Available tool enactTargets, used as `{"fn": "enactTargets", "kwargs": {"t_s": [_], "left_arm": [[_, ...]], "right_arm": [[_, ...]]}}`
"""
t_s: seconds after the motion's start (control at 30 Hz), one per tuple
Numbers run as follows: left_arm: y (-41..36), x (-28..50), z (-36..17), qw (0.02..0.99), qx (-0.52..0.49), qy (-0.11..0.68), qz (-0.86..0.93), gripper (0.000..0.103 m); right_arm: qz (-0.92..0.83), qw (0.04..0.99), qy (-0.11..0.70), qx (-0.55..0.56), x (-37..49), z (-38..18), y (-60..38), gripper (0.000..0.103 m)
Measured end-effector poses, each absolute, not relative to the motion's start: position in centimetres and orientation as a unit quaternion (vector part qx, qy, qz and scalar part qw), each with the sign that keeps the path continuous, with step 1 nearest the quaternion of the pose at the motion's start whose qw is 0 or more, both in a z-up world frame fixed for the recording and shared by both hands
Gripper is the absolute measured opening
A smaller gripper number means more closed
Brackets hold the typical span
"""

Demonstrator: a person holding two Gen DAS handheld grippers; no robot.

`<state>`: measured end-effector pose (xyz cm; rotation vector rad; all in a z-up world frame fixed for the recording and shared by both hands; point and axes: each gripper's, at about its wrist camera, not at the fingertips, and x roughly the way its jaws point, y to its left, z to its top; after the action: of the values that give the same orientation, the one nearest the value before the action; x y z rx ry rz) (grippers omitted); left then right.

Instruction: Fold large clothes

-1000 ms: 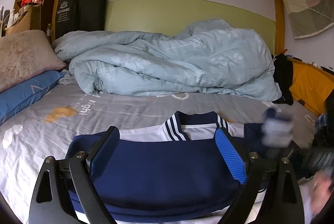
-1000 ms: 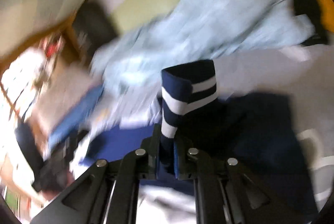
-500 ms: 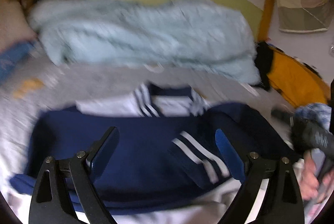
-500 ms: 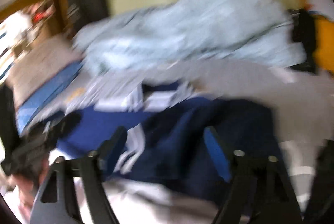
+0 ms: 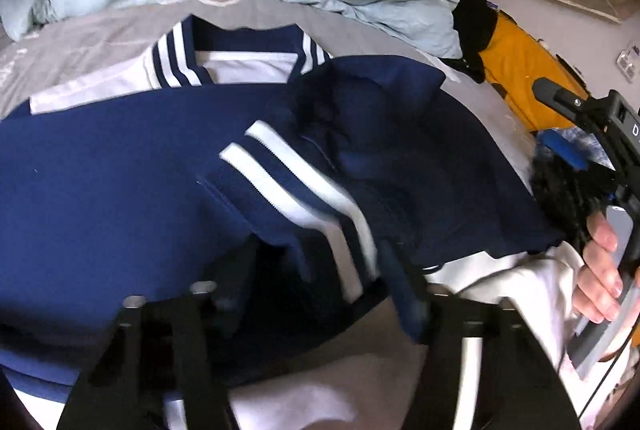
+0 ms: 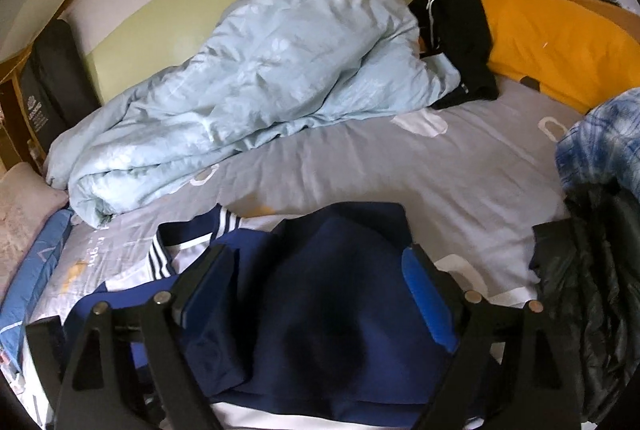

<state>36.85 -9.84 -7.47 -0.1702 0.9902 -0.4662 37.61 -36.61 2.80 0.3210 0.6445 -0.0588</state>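
The left gripper [image 5: 316,282] is seen with its jaws just drawn inward; the navy jacket [image 5: 100,189] is spread on the grey bedsheet [image 5: 80,37] beneath and ahead of it, the striped sleeve cuff [image 5: 296,181] lies between the fingers, and whether the pads press on it cannot be told through the blur. The right gripper [image 6: 320,290], found beyond the left tool's right finger and held by a hand [image 5: 600,270], has just been opened wide and nothing is gripped, the jacket's dark fold lying under its parted fingers, with the pale blue duvet [image 6: 280,77] heaped well ahead.
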Motion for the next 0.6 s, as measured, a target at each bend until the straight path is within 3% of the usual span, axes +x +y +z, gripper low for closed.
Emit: {"fn": "enactTargets", "kwargs": {"t_s": [0.1, 0.37, 0.43, 0.6], "left_arm": [[-9.1, 36.8, -6.8, 0.852, -0.099, 0.465, -0.218, 0.01], [-2.7, 35.3, -1.1, 0.937, -0.039, 0.346, -0.024, 0.01], [-1.6, 35.3, -0.7, 0.942, 0.024, 0.328, 0.063, 0.01], [1.0, 37.1, -3.0, 0.913, 0.074, 0.366, 0.165, 0.01]], "right_arm": [[-0.033, 0.935, 0.32, 0.147, 37.6, 2.4, -36.4, 0.085], [-0.062, 0.938, 0.319, 0.12, 37.6, 2.3, -36.0, 0.085], [-0.074, 0.935, 0.322, 0.124, 37.7, 2.2, -36.3, 0.086], [-0.099, 0.919, 0.365, 0.107, 38.9, 0.8, -36.4, 0.087]]}}
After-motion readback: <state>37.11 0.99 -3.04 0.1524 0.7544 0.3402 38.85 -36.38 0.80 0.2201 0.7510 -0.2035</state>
